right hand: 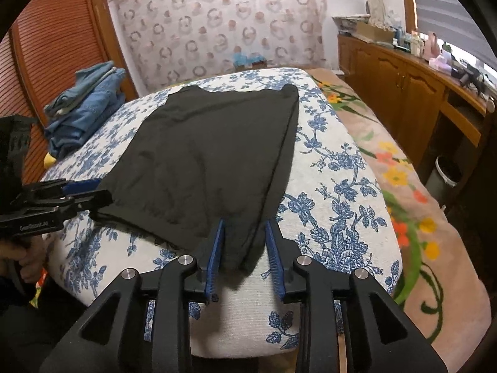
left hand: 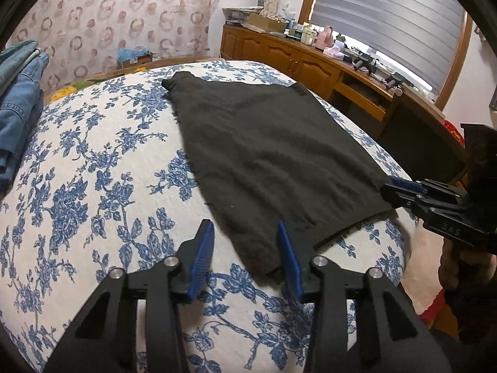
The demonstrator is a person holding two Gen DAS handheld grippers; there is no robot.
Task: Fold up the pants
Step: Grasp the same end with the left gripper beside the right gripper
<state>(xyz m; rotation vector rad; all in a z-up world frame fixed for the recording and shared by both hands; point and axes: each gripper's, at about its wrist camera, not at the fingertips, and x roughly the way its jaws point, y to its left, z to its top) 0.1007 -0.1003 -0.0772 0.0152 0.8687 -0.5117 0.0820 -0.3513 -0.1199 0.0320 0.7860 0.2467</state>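
Black pants (left hand: 270, 155) lie flat on the floral mattress (left hand: 108, 186). Both grippers, left (left hand: 245, 255) and right (right hand: 245, 255), stand spread astride the pants' near corners, pinching nothing. Only the right wrist view shows a flowered rug (right hand: 413, 192) beside the mattress.

A home bedroom. A blue-flowered white bed cover (right hand: 335, 168) sits beside wooden cupboards (right hand: 400, 77), with folded blue jeans (right hand: 84, 108) at its far side.

Left wrist view: fisheye, low and close over near edge of bed (left hand: 93, 186), angled down and forward along left gripper (left hand: 245, 248), facing far patterned curtain (left hand: 124, 15) and window-side cabinet (left hand: 295, 59). Right wrist view: same tilt, behind right gripper (right hand: 245, 242), facing curtain. Both views share black pants (left hand: 264, 155), bed top, jeans pile (right hand: 84, 108). Each view catches other gripper at its side edge.
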